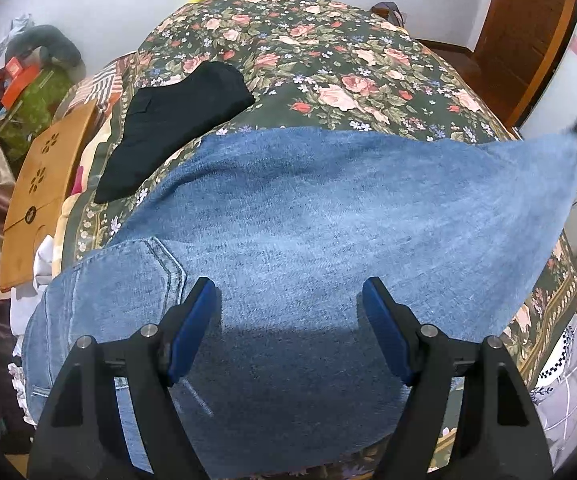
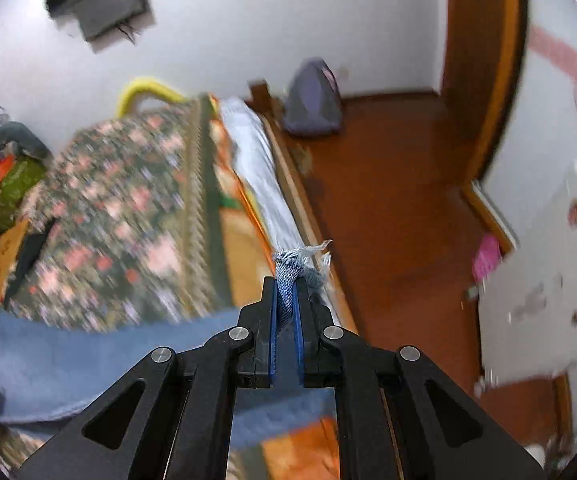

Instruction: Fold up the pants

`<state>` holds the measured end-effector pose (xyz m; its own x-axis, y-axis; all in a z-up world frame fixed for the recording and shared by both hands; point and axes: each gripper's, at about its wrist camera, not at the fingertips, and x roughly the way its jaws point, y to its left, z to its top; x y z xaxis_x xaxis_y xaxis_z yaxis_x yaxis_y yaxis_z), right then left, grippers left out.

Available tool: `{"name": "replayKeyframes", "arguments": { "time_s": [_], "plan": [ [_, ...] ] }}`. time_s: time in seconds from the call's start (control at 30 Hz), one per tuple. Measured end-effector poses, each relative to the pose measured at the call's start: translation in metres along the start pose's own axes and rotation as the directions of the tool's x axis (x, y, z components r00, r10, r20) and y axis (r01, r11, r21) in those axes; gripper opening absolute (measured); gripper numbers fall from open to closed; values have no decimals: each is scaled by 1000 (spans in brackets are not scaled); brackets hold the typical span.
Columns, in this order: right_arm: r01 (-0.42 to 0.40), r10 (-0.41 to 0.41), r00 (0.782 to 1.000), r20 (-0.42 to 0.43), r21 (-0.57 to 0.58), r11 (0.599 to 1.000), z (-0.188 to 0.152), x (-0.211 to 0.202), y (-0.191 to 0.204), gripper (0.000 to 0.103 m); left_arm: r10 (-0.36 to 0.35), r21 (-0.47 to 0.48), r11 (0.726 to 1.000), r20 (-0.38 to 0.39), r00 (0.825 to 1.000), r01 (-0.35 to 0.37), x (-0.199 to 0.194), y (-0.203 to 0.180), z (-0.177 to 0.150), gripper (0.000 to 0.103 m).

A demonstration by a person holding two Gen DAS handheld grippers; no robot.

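**Jeans on bed, one hem corner gripped**

The blue jeans (image 1: pixel 288 220) are spread across the floral bedspread (image 1: pixel 328 60), filling the middle of the left wrist view. The left hand-held gripper (image 1: pixel 290 296) is held wide above the denim, with nothing between its pads. At 3 o'clock in that view one corner of the fabric is lifted off the bed. The right hand-held gripper (image 2: pixel 286 300) is clamped on the frayed hem (image 2: pixel 294 262). Folded black pants (image 1: pixel 176 120) are seen at 10 o'clock.
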<state>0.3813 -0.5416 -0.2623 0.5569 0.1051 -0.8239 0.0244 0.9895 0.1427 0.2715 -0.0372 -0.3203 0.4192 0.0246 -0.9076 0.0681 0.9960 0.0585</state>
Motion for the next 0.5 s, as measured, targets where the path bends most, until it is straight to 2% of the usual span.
{"name": "replayKeyframes", "arguments": {
  "time_s": [0.13,0.3,0.4,0.47,0.5],
  "plan": [
    [45,-42,996,-81,37,998,-44,31,-16,6,11,-7,1000,-4,1000,-11,0,2,-3,75],
    [86,-77,987,-141,60,994,-73,51,-23,9,18,-28,999,16,1000,-18,-6,10,-5,75],
    [143,-137,975,-173,22,989,-75,53,-20,19,17,-52,999,33,999,-15,-12,18,-5,75],
    [207,-206,960,-188,-14,978,-71,49,-15,39,14,-76,997,52,999,-10,-18,28,-5,75],
    [228,-230,955,-186,-31,973,-68,45,-13,43,14,-86,996,63,998,-9,-22,33,-4,75]
  ]
}}
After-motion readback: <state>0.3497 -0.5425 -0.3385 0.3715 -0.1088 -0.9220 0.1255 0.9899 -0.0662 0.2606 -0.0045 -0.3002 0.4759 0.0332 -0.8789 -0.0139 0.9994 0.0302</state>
